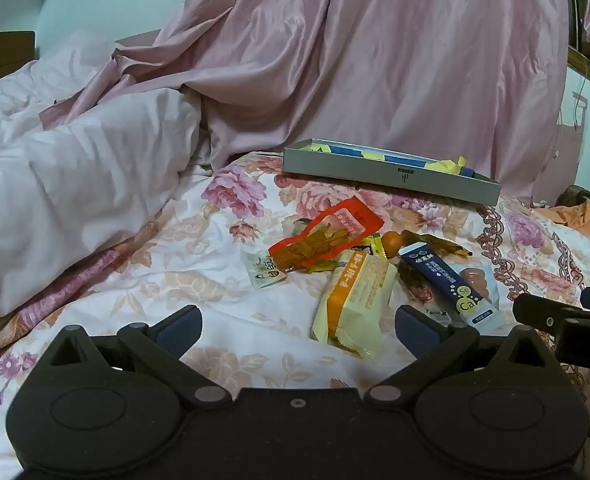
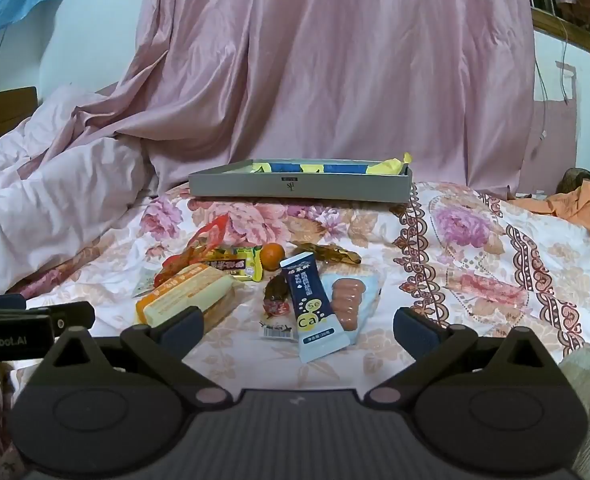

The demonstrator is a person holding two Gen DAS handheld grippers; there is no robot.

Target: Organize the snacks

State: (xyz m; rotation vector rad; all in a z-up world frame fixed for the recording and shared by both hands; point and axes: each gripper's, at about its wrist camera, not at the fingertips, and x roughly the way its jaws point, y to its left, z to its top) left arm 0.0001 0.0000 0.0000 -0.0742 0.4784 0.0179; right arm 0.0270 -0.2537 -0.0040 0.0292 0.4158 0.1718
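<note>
Both claws spread wide, nothing between the fingers: left claw (image 1: 297, 330), right claw (image 2: 298, 330), both over the bed (image 2: 475, 280). Snacks sit in one loose pile on the floral sheet just ahead: one yellow wafer pack (image 1: 353, 300), one blue sachet (image 2: 315, 308), one sausage pack (image 2: 349, 300), one orange (image 2: 272, 256), one red bag (image 1: 327, 236). One grey box (image 2: 299, 188) behind the pile holds blue and yellow wrappers. Right view shows the sausage pack fully; left view has it mostly hidden behind the sachet.

Black tongs (image 1: 297, 330) with blue pads (image 1: 181, 330); grey pivot screws; white lettering.
</note>
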